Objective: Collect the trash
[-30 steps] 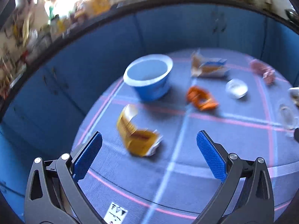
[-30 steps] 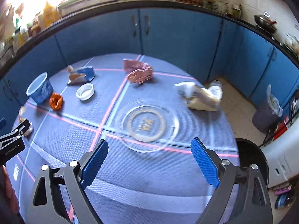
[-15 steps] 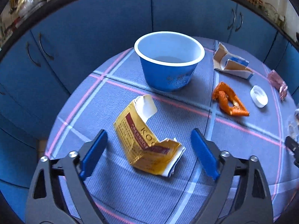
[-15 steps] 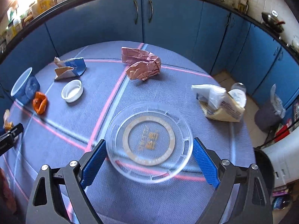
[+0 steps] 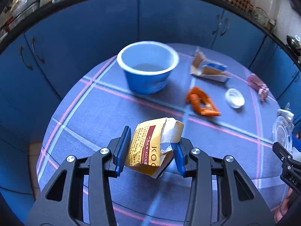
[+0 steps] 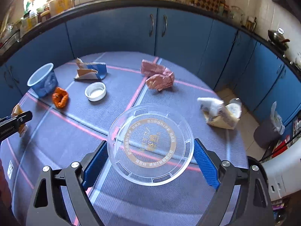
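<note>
Left wrist view: the yellow wrapper [image 5: 150, 146] is pinched upright between the pads of the left claw [image 5: 150, 150], whose jaws have just been closing on it. The blue cup [image 5: 147, 67] stands ahead on the surface [image 5: 94, 113] — nothing between — with an orange wrapper [image 5: 202, 101] to its right.

Right wrist view: the clear lid [image 6: 150, 144] is gripped edge to edge by the right claw [image 6: 150, 162] — tilted up. A white cap [image 6: 95, 91] and pink wrapper [image 6: 158, 75] lie beyond.

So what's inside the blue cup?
The blue cup stands upright with its mouth open. Its white inside wall and pale bottom show, and no trash shows on them. The near wall hides the nearest bit of the bottom.
</note>
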`<state>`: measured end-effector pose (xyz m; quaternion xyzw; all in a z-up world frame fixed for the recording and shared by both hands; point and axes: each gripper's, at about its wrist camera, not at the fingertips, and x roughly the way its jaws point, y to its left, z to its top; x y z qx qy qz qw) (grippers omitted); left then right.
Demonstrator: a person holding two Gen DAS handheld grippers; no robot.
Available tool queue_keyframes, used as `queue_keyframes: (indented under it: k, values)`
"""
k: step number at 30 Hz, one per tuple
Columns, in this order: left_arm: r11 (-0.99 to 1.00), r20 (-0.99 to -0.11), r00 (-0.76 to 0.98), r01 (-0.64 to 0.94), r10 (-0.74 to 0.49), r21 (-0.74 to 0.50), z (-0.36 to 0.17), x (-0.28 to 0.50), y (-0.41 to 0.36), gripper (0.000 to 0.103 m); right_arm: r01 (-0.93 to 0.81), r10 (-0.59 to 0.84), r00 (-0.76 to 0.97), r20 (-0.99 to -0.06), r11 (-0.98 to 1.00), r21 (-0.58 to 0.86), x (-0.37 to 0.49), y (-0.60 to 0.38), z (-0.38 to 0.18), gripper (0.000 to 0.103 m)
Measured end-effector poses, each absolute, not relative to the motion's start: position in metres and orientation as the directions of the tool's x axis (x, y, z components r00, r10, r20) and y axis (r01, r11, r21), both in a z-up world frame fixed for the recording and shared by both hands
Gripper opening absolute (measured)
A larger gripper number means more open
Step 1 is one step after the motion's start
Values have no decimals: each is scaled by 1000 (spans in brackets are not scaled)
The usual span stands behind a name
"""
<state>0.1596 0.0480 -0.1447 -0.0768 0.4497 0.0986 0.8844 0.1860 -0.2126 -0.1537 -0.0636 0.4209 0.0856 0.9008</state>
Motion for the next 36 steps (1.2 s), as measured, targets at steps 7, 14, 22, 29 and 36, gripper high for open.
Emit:
queue_keyframes:
  k: [7,14,22,29,36]
  values:
    - [988,-777,627,-147,54,-49,-115,146,-1,44,-174,75,686,-724,983,-63,156,-235,-121,86]
    - [997,-738,675,-56,-2,-53,-87,135,-48,44,-114,35,736,-676,991,-72,122,-271,-91,86]
    - [999,-713,700,33,-41,-24,-66,115,-93,44,-59,2,765,-645,996,-66,94,-309,-74,86]
    - [993,-706,704,115,-75,8,-60,105,-136,44,3,-35,785,-618,999,-52,76,-347,-64,86]
    - [983,-699,707,181,-106,34,-57,102,-174,44,54,-72,797,-600,997,-48,67,-374,-60,86]
